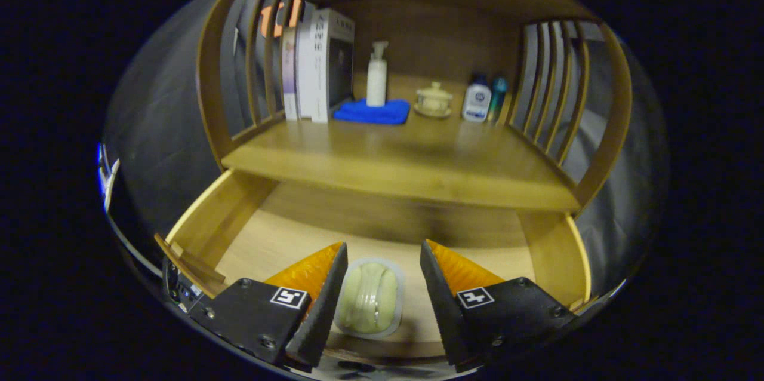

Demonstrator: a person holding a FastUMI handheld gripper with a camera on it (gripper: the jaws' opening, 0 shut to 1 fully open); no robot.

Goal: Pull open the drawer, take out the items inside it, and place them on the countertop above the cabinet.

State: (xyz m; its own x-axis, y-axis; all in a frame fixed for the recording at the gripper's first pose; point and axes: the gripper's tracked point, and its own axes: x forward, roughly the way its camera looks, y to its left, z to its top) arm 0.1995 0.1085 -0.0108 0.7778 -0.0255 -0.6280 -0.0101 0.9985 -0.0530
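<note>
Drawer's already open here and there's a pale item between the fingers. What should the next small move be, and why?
Probably close the gripper on the pale green packet. The drawer is pulled open, the packet lies on its floor right between the open fingers, and neither finger seems to press on it yet. A slight lowering may be needed first; the height above it is hard to judge.

A blue folded cloth (pixel 372 112) lies toward the back of the wooden surface. A white pump bottle (pixel 376 76) stands upright on the cloth. Just left of the cloth, a row of upright books (pixel 316 64) leans against the slatted side. Right of the cloth sits a small cream lidded jar (pixel 434 100); further right of it stand a white bottle (pixel 477 98) and, touching or just beside it, a slim teal bottle (pixel 497 96).
</note>
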